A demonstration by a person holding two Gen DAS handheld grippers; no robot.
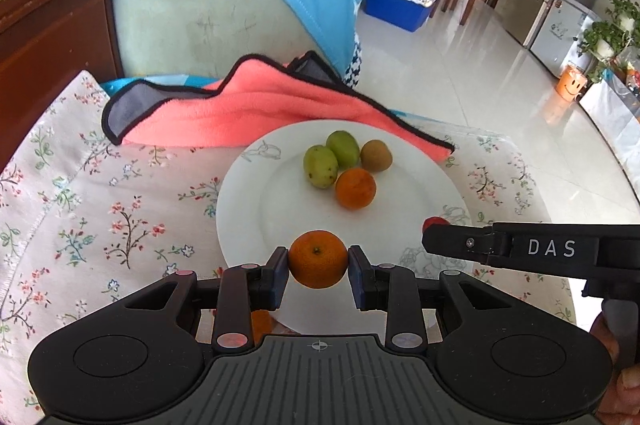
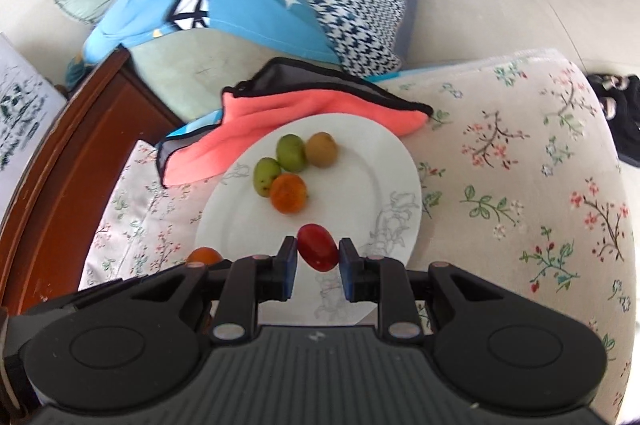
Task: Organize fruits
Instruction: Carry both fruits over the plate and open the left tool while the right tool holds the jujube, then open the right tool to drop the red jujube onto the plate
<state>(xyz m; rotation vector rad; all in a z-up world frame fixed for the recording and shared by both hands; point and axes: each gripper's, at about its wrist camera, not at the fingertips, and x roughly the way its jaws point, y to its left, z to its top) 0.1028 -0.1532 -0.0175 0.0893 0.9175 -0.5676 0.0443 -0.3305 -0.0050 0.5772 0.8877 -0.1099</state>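
Both fruits are mid-delivery to the white plate (image 1: 240, 221). The left gripper (image 1: 319, 261) clamps a tangerine (image 1: 318, 259) over the plate's near rim; the right gripper (image 2: 318, 252) pinches a red tomato (image 2: 318, 252) above the plate's near-right part. Next, I judge, each lowers and lets go beside the four fruits grouped toward the far rim.

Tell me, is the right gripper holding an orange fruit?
No, the right gripper is clamped on a small red fruit above the white plate.
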